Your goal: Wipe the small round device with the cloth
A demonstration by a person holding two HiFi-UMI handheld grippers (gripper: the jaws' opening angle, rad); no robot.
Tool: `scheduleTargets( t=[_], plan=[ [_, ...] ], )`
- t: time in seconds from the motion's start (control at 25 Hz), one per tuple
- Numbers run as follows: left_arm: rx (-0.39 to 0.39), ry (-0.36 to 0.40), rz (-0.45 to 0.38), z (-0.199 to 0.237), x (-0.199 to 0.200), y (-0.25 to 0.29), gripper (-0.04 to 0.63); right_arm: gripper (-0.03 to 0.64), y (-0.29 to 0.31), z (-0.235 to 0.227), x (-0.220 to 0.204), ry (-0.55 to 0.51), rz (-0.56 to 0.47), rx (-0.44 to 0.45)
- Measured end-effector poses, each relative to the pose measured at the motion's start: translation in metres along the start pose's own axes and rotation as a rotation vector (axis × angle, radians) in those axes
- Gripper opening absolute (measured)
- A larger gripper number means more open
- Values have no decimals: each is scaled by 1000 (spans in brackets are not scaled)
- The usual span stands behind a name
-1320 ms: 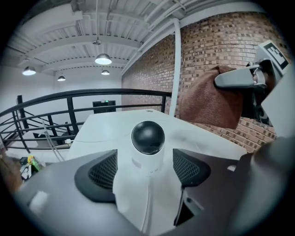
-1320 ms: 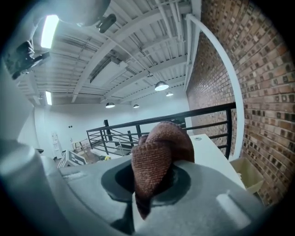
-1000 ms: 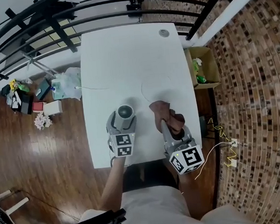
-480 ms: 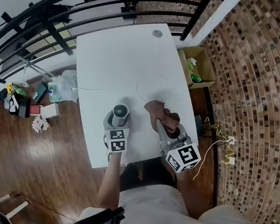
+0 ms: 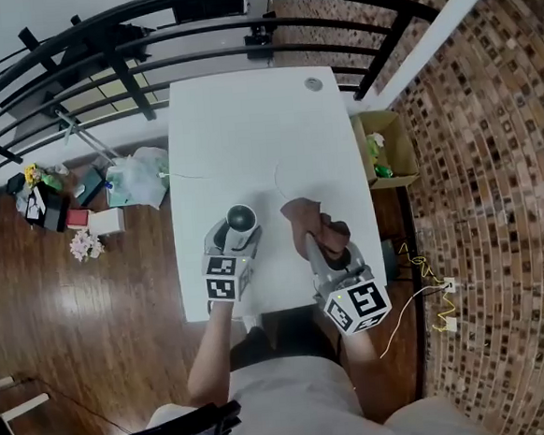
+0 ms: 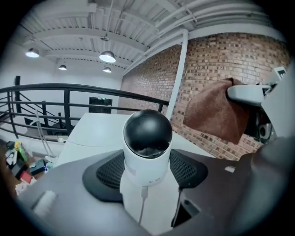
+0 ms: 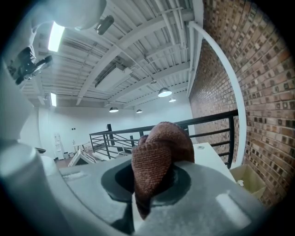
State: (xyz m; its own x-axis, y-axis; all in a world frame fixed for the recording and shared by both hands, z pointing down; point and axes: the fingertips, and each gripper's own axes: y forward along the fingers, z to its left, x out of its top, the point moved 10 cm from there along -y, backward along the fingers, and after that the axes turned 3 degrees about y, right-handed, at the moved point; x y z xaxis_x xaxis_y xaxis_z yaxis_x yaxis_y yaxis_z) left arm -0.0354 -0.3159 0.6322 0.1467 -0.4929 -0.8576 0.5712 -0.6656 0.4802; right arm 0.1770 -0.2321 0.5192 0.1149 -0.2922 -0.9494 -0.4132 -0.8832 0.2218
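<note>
The small round device point(image 5: 242, 217), a white body with a black dome, sits upright between the pads of my left gripper point(image 5: 238, 231) over the table's near part. In the left gripper view the device point(image 6: 147, 138) fills the middle, both pads of the left gripper point(image 6: 147, 170) lie against its white body, and a thin cable runs from its base. My right gripper point(image 5: 326, 245) is shut on a bunched brown cloth point(image 5: 307, 216) just right of the device. The cloth point(image 7: 156, 156) sticks up from the right gripper point(image 7: 150, 182). From the left gripper's side the cloth point(image 6: 216, 110) hangs at the right.
The white table point(image 5: 246, 120) has a small round disc point(image 5: 313, 84) at its far end and a thin cable point(image 5: 189, 176) lying across it. Black railing point(image 5: 127, 45) runs behind. An open cardboard box point(image 5: 384, 147) stands to the right, and bags and clutter point(image 5: 133, 176) lie on the wooden floor to the left.
The head view has shifted a little. Both grippers keep their holds and stay in about the same places by the table's near edge.
</note>
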Motion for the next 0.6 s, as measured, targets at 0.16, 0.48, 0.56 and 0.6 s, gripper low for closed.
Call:
scheduleTargets(
  t=[0.16, 0.48, 0.56, 0.6],
  plan=[
    [-80, -75, -148, -5, 28, -36, 332, 25, -9, 7, 25, -23, -52, 46],
    [-391, -210, -332, -9, 90, -119, 333, 25, -20, 45, 121, 156, -80, 437],
    [-445, -242, -366, -8, 103, -133, 333, 25, -19, 65, 143, 121, -85, 552],
    [-472, -259, -385, -8, 108, -140, 333, 25, -18, 77, 150, 74, -74, 594]
  ],
)
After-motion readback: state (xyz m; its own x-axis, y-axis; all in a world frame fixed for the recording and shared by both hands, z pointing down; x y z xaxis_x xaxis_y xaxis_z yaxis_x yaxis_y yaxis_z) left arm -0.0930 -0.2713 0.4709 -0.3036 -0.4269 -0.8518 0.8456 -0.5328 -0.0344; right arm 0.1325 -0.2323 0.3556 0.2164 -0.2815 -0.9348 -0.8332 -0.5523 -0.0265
